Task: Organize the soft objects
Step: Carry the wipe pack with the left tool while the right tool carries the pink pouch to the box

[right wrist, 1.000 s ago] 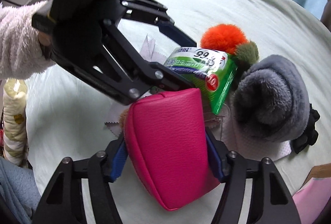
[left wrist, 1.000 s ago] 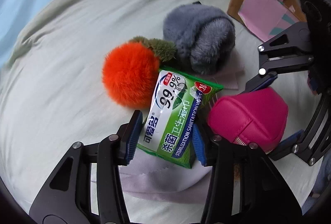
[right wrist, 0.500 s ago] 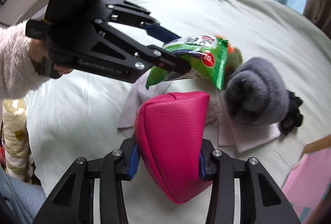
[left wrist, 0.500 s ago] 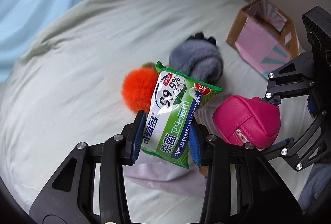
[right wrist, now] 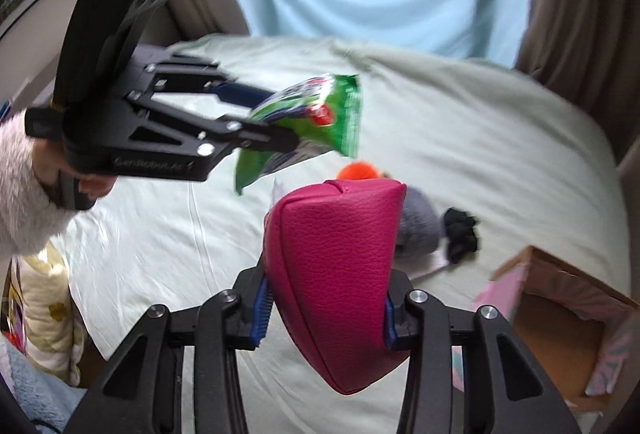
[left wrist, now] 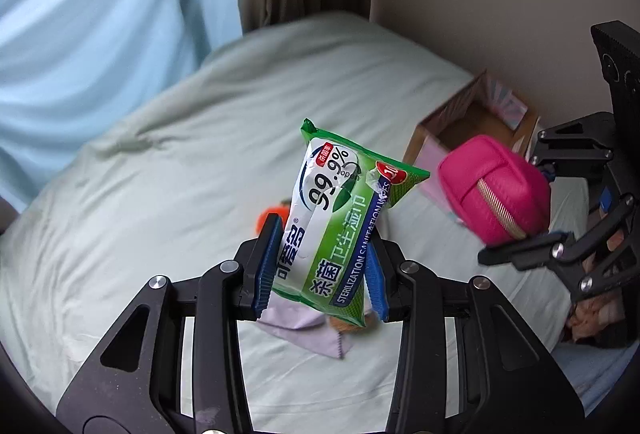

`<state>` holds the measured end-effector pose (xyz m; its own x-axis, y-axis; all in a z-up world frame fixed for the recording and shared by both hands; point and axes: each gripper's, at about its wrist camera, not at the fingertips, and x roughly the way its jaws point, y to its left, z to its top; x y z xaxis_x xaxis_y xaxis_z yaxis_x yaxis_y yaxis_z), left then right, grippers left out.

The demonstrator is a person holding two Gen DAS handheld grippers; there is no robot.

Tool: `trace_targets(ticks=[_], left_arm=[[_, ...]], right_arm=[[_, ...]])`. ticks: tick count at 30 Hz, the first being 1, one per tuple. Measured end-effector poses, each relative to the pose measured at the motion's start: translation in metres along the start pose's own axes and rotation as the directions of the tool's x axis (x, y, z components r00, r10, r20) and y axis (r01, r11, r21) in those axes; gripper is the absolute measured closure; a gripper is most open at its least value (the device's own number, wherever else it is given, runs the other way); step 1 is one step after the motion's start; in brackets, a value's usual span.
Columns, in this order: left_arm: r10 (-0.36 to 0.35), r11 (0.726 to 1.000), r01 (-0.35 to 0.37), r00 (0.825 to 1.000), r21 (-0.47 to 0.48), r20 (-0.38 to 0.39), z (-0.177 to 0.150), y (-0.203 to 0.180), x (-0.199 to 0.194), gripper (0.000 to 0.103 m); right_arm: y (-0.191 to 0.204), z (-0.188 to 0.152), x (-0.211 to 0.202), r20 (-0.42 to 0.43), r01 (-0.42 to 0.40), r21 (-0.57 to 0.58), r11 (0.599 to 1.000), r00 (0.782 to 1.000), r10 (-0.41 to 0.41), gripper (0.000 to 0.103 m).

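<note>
In the left wrist view, the left gripper (left wrist: 322,266) is nearest, its blue-padded fingers pressed against both sides of a green pack of sanitation wipes (left wrist: 340,218); the pack stands nearly upright, lifted clear of the bed. Under the pack, on the pale green bedsheet (left wrist: 140,213), lies a lilac cloth (left wrist: 304,330) with a small brownish thing at its right edge, too hidden to name. Just past the left finger, a sliver of an orange pompom (left wrist: 269,214) shows. To the right, the right gripper (left wrist: 520,234) comes in from the side with a pink zip pouch (left wrist: 492,189) clamped between its fingers, gold zipper facing near. Beyond the pouch, an open cardboard box (left wrist: 472,113) with pink patterned sides sits on the bed near the far wall. A blue curtain (left wrist: 100,13) hangs at the far left.

In the right wrist view, the right gripper (right wrist: 324,310) grips the pink zip pouch (right wrist: 336,274) close to the lens, held above the sheet. Behind it, a grey furry slipper-like thing (right wrist: 416,230) rests on the bedsheet (right wrist: 480,133), with a black scrunchie (right wrist: 460,230) just beside it on the right and the orange pompom (right wrist: 356,169) peeking over the pouch's top. The cardboard box (right wrist: 560,314) stands open at the near right. At the left, a hand (right wrist: 88,187) in a fluffy white sleeve holds the left gripper (right wrist: 280,135), which carries the wipes (right wrist: 312,117) in mid-air, slightly blurred.
</note>
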<state>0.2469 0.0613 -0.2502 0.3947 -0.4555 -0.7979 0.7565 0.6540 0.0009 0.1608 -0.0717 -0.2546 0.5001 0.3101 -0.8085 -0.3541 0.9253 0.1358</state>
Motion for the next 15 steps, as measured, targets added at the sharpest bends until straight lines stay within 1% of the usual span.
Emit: trace_targets(ticks=[2,6,7,9,11,15], left_arm=[[0.006,1.0,-0.006,1.0,-0.006,0.016,0.015,-0.013,-0.015,0.068],[0.032,0.999,-0.031,0.999,-0.034,0.03,0.044,-0.044,-0.039,0.068],[0.039,0.998,-0.037,0.999,-0.042,0.038,0.054,-0.057,-0.045,0.068],[0.047,0.998,-0.044,0.998,-0.051,0.048,0.064,-0.074,-0.05,0.068],[0.053,0.997,-0.05,0.997,-0.064,0.052,0.078,-0.099,-0.052,0.068],[0.041,0.995,-0.036,0.998,-0.095,0.056,0.097,-0.136,-0.043,0.068]], right_arm=[[-0.009,0.004,-0.031,0.03,0.029,0.026,0.999,0.999,-0.03,0.064],[-0.028,0.005,-0.072,0.064,0.054,0.083,0.995,0.996,-0.059,0.064],[-0.034,0.004,-0.083,0.071,0.059,0.097,0.993,0.995,-0.066,0.064],[-0.051,0.001,-0.103,0.081,0.067,0.128,0.99,0.994,-0.078,0.064],[-0.07,-0.004,-0.12,0.085,0.075,0.152,0.985,0.992,-0.089,0.064],[-0.108,-0.016,-0.149,0.079,0.101,0.185,0.978,0.99,-0.117,0.064]])
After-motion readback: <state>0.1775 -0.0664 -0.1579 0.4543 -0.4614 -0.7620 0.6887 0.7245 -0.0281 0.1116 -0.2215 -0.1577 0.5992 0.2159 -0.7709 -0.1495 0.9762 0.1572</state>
